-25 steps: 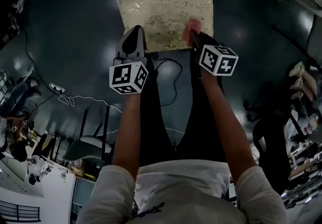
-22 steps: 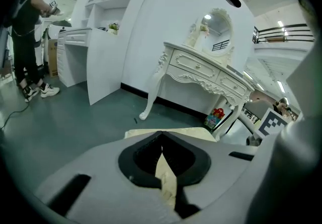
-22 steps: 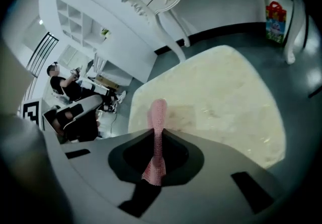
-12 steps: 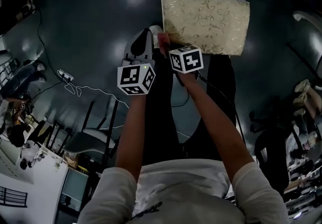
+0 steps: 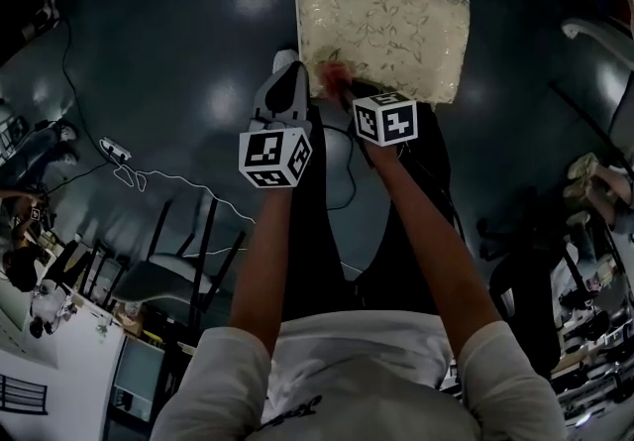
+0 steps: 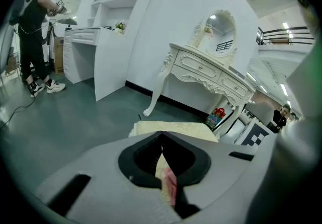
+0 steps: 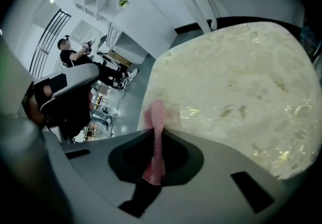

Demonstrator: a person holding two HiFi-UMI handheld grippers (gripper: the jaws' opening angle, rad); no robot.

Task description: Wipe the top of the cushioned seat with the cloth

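The cushioned seat (image 5: 381,28) is a pale cream pad with a leaf pattern, standing on the dark floor ahead of me. My right gripper (image 5: 339,80) is shut on a pink cloth (image 7: 157,117), which presses on the cushion (image 7: 236,82) near its left near corner. My left gripper (image 5: 287,82) hovers just left of the seat, level with the right one, jaws shut and holding nothing. In the left gripper view (image 6: 161,140) the cushion (image 6: 171,128) shows beyond the jaws, and the pink cloth (image 6: 170,188) shows low between them.
A white carved dressing table (image 6: 201,67) with an oval mirror (image 6: 220,26) stands behind the seat. White shelving (image 6: 115,16) is to its left, and a person (image 6: 35,31) stands far left. A cable (image 5: 149,196) and a chair (image 5: 178,275) lie left of my legs.
The right gripper carried the pink cloth from the cushion's right near part leftward to its left near corner, then slightly back onto the pad. The left gripper stayed beside it.
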